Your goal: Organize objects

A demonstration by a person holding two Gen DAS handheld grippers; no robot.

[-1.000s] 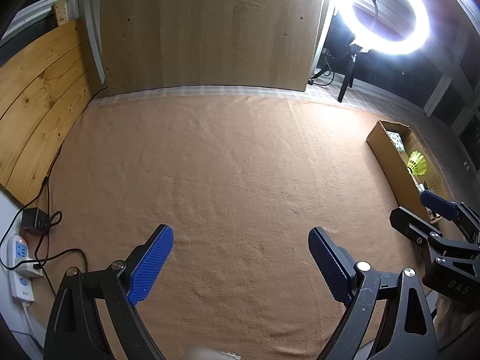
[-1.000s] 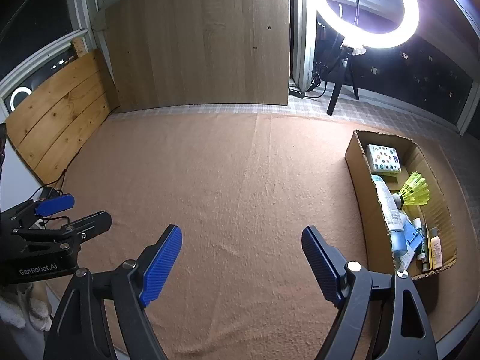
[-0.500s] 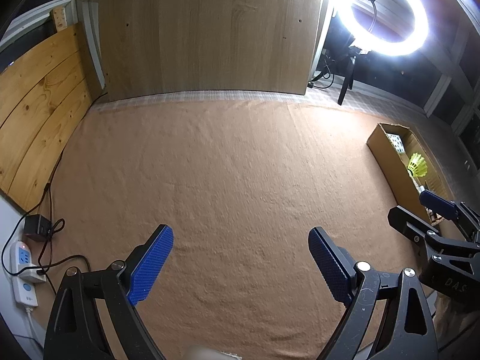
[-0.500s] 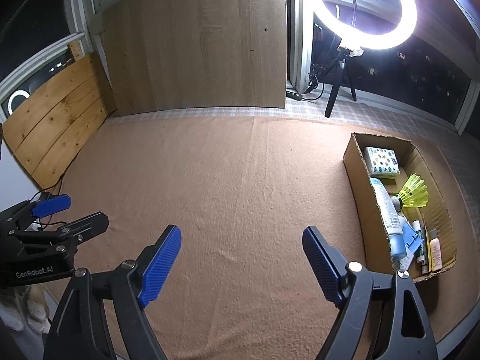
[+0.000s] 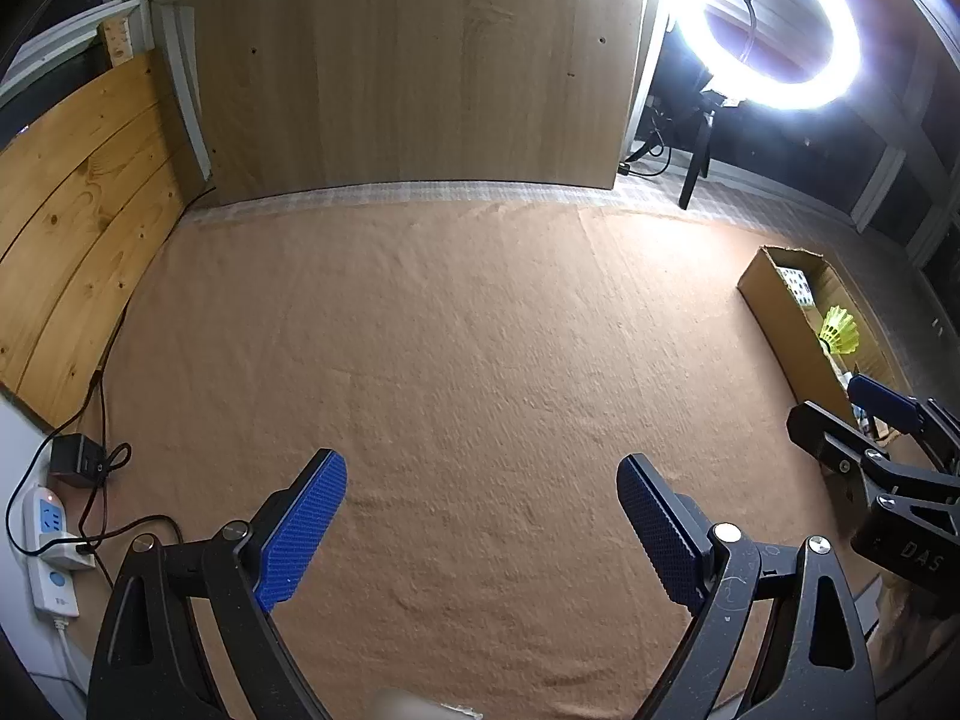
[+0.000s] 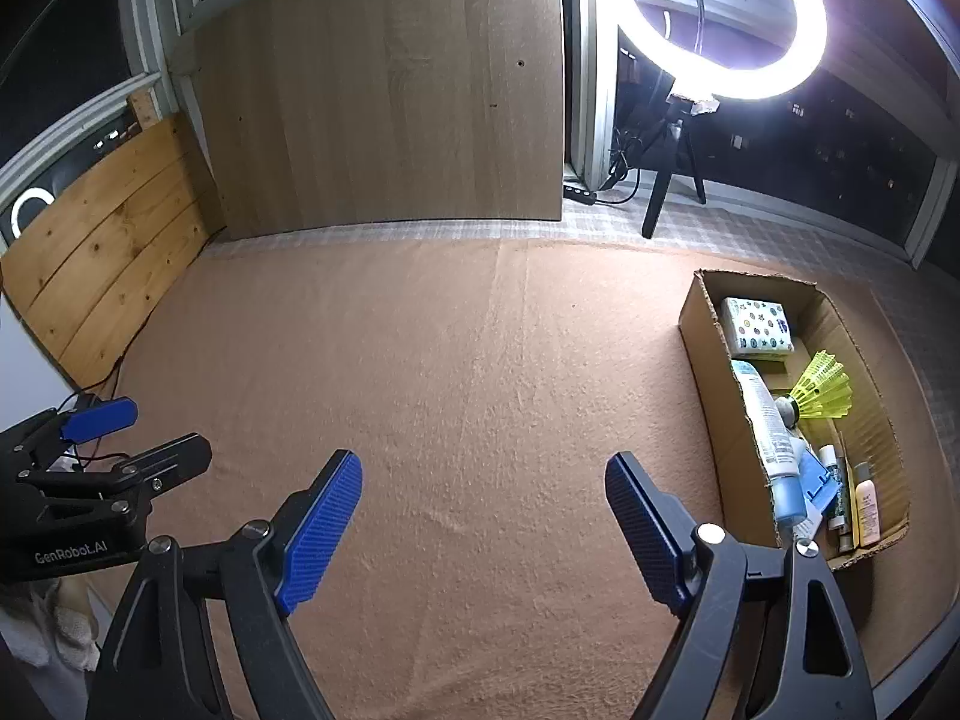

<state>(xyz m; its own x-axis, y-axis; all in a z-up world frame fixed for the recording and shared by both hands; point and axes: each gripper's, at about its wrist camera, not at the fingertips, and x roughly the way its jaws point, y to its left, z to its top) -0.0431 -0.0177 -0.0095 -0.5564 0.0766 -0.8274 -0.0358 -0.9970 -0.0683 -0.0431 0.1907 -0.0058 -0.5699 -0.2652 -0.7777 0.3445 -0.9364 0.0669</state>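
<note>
L gripper point(image 5: 483, 516) & R gripper point(image 6: 483, 510) both hung released, nothing betw. pads, over bare blanket point(image 6: 450, 372), w/ filled box point(image 6: 714, 414) at right.

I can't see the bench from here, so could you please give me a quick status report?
Left gripper and right gripper open, empty. Cardboard box at right holds shuttlecock, bottles, patterned packet. Brown cloth between the grippers unobstructed.

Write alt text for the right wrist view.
An open brown cardboard box holding a yellow shuttlecock, bottles and a patterned packet sits at right on tan cloth. The right gripper hangs open and empty in front.
</note>
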